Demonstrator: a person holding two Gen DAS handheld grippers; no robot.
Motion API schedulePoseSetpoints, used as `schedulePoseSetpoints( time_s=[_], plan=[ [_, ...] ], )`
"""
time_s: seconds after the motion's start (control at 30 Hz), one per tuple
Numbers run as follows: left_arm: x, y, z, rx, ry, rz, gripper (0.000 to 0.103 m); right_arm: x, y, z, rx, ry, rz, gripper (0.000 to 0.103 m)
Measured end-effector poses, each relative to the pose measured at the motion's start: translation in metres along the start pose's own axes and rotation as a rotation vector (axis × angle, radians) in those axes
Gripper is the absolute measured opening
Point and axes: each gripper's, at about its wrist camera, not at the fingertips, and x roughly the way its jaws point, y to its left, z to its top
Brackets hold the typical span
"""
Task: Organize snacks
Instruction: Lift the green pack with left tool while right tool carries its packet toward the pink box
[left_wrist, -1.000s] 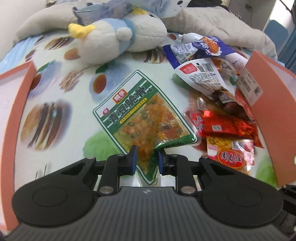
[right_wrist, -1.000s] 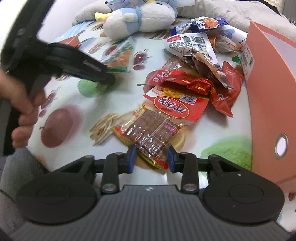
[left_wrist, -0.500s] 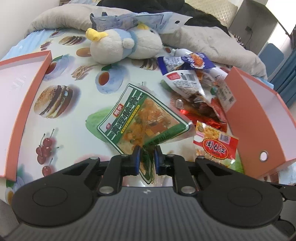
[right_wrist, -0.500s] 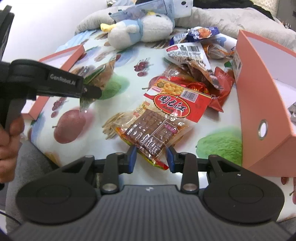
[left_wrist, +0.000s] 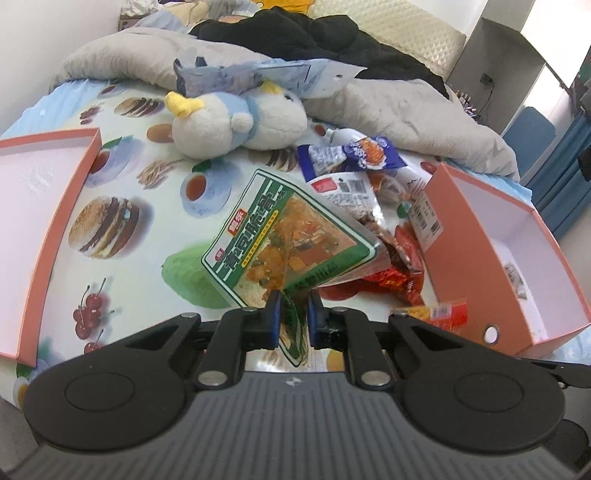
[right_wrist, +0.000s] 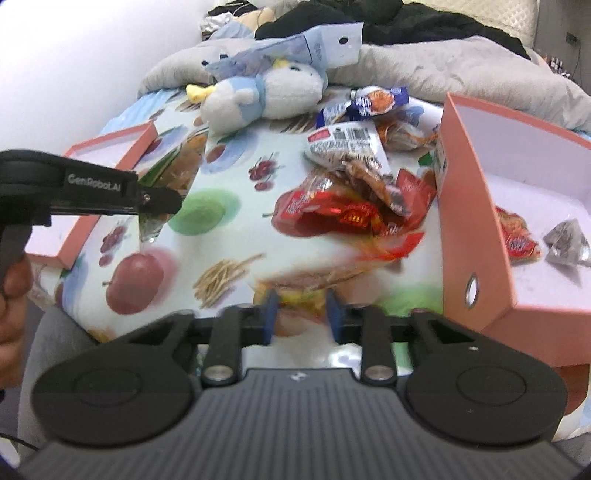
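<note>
My left gripper (left_wrist: 293, 314) is shut on the near corner of a green snack packet (left_wrist: 288, 236), which hangs tilted above the food-print cloth. From the right wrist view, the left gripper (right_wrist: 162, 201) holds that packet (right_wrist: 173, 166) beside the flat orange tray (right_wrist: 110, 147). My right gripper (right_wrist: 303, 317) is closing its jaws on the near end of a brown snack packet (right_wrist: 314, 280), blurred between the pads, with a red packet (right_wrist: 391, 243) resting on its far end. More snacks (right_wrist: 351, 155) are heaped beside the tall orange box (right_wrist: 472, 206).
A plush bird (left_wrist: 236, 122) lies at the back under a pale blue bag, with a grey blanket (left_wrist: 406, 110) behind. The tall box holds a red packet (right_wrist: 517, 243) and a grey pouch (right_wrist: 565, 240). A person's hand (right_wrist: 11, 288) grips the left tool's handle.
The left gripper rose and lifted the green packet off the cloth. The right gripper's jaws narrowed around the brown packet's end and rose, and the packet now blurs.
</note>
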Motion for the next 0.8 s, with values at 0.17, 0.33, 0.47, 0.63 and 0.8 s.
schedulePoseSetpoints(
  time_s=[0.17,0.33,0.47,0.63,0.8],
  plan=[
    [-0.006,-0.006,0.007,-0.006,-0.012,-0.019,0.016,-0.001,0.000,0.006,-0.014,-0.008,0.000,0.006],
    [-0.010,-0.009,0.009,-0.012,-0.016,-0.027,0.016,-0.005,-0.002,0.010,-0.012,-0.024,-0.002,0.003],
    [-0.014,-0.011,0.014,-0.016,-0.022,-0.039,0.016,-0.013,-0.007,0.019,0.005,-0.045,0.000,0.003],
    [-0.021,-0.020,0.025,-0.009,-0.042,-0.061,0.016,-0.023,-0.012,0.033,0.018,-0.080,0.007,0.003],
    [-0.030,-0.032,0.039,0.009,-0.061,-0.080,0.016,-0.037,-0.017,0.048,0.020,-0.118,0.005,0.003]
  ],
)
